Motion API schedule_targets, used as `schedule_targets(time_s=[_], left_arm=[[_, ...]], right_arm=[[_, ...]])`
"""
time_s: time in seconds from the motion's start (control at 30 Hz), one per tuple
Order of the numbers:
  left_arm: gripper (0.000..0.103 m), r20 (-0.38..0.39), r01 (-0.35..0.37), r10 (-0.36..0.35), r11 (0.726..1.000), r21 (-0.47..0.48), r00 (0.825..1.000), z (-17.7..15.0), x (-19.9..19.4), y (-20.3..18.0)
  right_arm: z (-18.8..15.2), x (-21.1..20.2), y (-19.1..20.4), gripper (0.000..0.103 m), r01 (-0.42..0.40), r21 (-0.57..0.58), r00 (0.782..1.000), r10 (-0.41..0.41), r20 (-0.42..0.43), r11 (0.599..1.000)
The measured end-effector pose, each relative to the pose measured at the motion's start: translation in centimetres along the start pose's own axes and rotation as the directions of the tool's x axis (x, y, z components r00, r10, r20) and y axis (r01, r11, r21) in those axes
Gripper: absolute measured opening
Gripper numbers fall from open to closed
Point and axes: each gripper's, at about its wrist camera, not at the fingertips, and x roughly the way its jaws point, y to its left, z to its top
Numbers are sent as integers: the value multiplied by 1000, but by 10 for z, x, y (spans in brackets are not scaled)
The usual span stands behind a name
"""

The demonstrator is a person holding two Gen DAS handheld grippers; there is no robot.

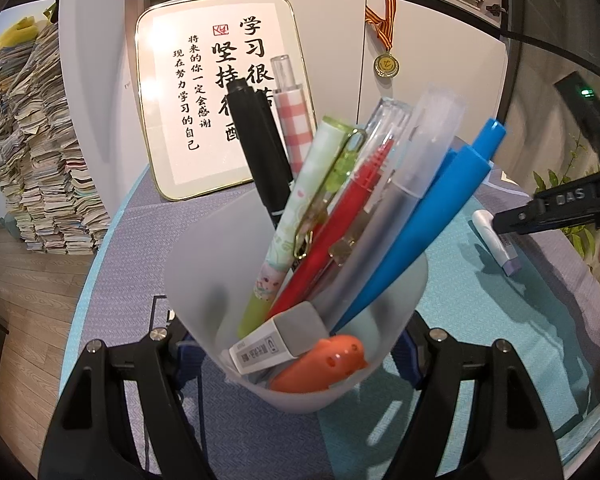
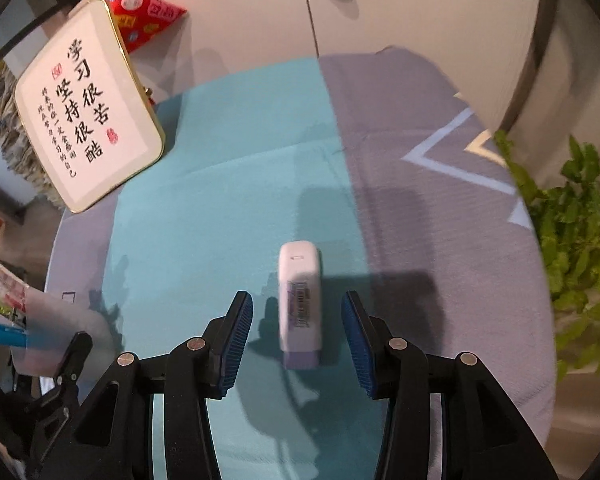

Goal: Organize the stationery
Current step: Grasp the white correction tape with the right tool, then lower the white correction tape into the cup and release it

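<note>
My left gripper [image 1: 296, 344] is shut on a frosted translucent pen cup [image 1: 204, 280] and holds it upright over the table. The cup holds several pens, among them a blue pen [image 1: 424, 220], a red pen [image 1: 332, 232] and a black marker [image 1: 260, 148], plus a grey eraser [image 1: 276, 336] and an orange piece [image 1: 324, 364]. A white and lilac correction tape [image 2: 300, 304] lies on the teal cloth [image 2: 204, 240]. My right gripper [image 2: 298, 312] is open, its blue pads either side of the tape, apart from it. The tape also shows in the left wrist view [image 1: 496, 240].
A gold-framed calligraphy plaque [image 1: 204, 96] leans on the white cupboard [image 1: 432, 32] at the back. A medal [image 1: 386, 65] hangs on the cupboard. A green plant [image 2: 580, 240] stands at the right edge. A tall paper stack [image 1: 40, 152] stands left on the floor.
</note>
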Motion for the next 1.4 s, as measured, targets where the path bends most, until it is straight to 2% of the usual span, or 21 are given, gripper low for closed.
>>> schedule_targets(time_s=[0.47,0.53,0.6,0.63,0.73,0.83,0.93,1.07,1.2,1.3,1.4], left_arm=[[75,1,0,0,1000,0,1000,1,-1,2],[75,1,0,0,1000,0,1000,1,-1,2],[75,1,0,0,1000,0,1000,0,-1,2],[75,1,0,0,1000,0,1000,0,-1,2],[75,1,0,0,1000,0,1000,1,-1,2],[75,1,0,0,1000,0,1000,1,-1,2],[75,1,0,0,1000,0,1000,0,-1,2],[75,1,0,0,1000,0,1000,1,-1,2],[75,1,0,0,1000,0,1000,0,-1,2],[75,1,0,0,1000,0,1000,0,-1,2],[75,1,0,0,1000,0,1000,0,-1,2]], right_arm=[[14,25,3,47,48,25,999,-48,-12,999],[14,28,6,42,63,6,998,-63,-18,998],[13,31,10,29,82,-33,996,-82,-22,996],[12,30,12,26,88,-46,996,-89,-20,995],[8,18,14,26,51,-60,999,-51,-2,997],[2,-8,18,26,28,-78,998,-23,55,997],[-4,-38,24,26,-30,-92,994,39,105,995],[-12,-79,40,26,-93,-137,975,118,187,986],[-15,-113,62,26,-181,-202,940,230,250,962],[-18,-143,83,26,-267,-272,898,341,276,924],[-20,-158,107,26,-344,-346,864,438,248,873]])
